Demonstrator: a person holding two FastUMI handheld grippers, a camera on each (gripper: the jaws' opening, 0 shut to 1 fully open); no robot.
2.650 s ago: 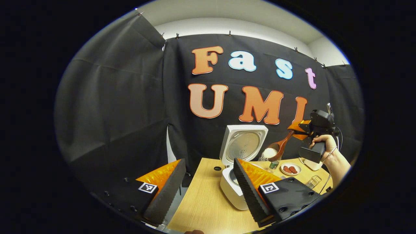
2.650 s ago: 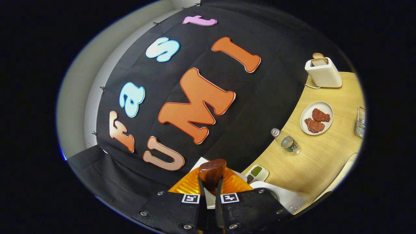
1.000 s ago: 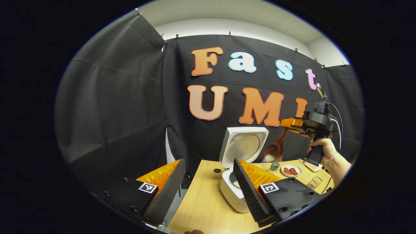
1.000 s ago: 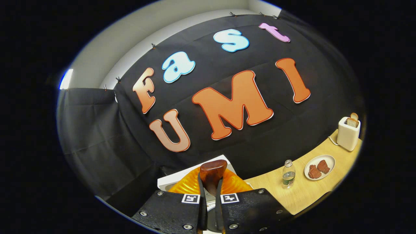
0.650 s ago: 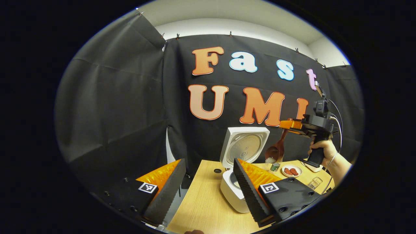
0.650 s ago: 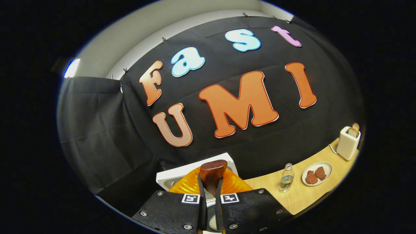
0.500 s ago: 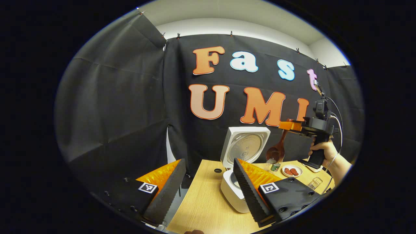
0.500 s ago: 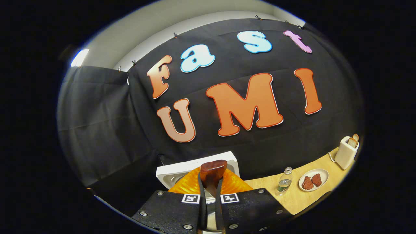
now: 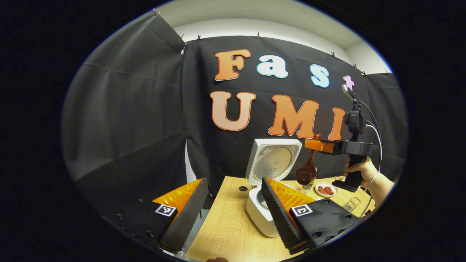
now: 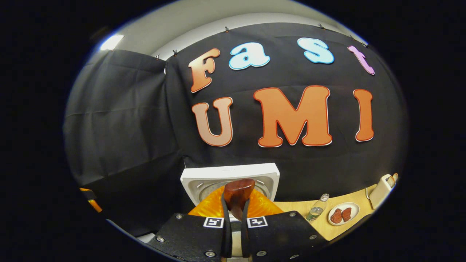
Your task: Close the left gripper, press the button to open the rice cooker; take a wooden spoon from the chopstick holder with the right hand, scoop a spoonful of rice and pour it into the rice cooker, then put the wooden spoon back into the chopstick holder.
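In the left gripper view, the left gripper (image 9: 233, 203) is seen low and near, its two fingers spread well apart with nothing between them, above the near left part of the pale wooden table (image 9: 225, 233). On the table stands the white, square-bodied rice cooker (image 9: 256, 214) with its lid (image 9: 273, 162) raised upright. To the right, the right gripper (image 9: 318, 145) is held up by a hand (image 9: 358, 169), with its fingers pressed together on the handle of the dark brown wooden spoon (image 9: 307, 171), which hangs bowl-down beside the open lid, above the cooker's right side. In the right gripper view, the spoon's handle end (image 10: 238, 194) is clamped between the right gripper's fingers (image 10: 233, 233). Farther right, a clear plastic bottle (image 10: 316, 211), a small white plate with reddish-brown pieces (image 10: 344, 214) and a white toaster (image 10: 380, 189) are seen on the table.
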